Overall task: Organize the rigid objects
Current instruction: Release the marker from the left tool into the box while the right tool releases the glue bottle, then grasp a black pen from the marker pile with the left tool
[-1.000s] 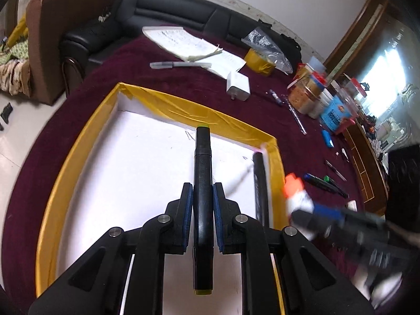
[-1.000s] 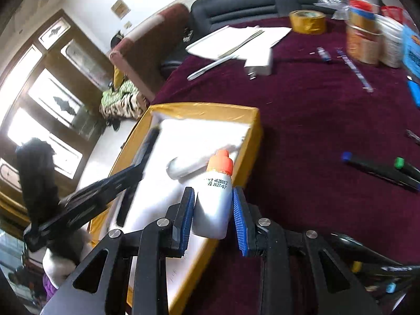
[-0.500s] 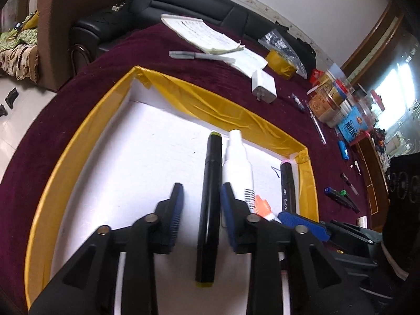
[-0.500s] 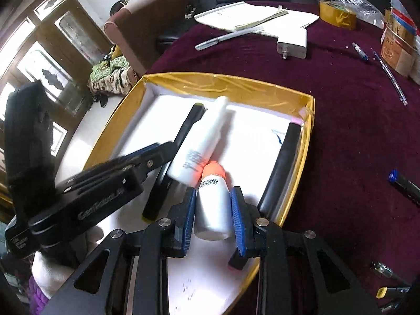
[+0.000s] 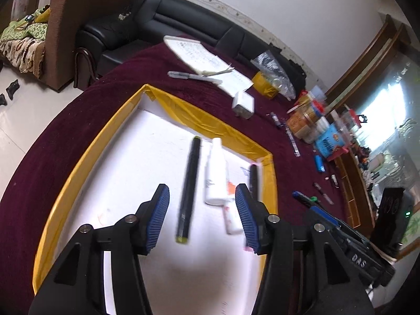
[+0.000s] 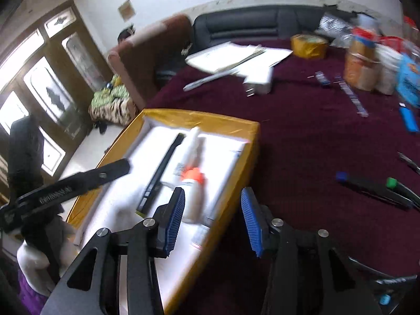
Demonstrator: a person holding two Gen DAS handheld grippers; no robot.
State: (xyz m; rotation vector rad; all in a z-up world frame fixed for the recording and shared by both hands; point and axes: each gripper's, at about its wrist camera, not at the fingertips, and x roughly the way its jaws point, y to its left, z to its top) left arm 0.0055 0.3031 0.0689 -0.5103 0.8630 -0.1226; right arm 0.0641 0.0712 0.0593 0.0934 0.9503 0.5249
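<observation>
The left gripper (image 5: 202,210) hangs over the yellow-rimmed tray (image 5: 86,155), its jaws opening and released, pads clear of the black marker (image 5: 188,189) lying on the white floor between them. Beside the marker lie a white bottle (image 5: 215,173) and a small orange-capped bottle (image 5: 231,215), with a second black marker (image 5: 253,176) along the tray's right wall. The tray's left half is bare. The right gripper (image 6: 212,215) sits above the tray's right edge, jaws opening and gripping nothing; the orange-capped bottle lies just inside its left pad. Two loose markers (image 6: 375,186) rest on the maroon tablecloth (image 6: 302,144), well apart from the tray.
</observation>
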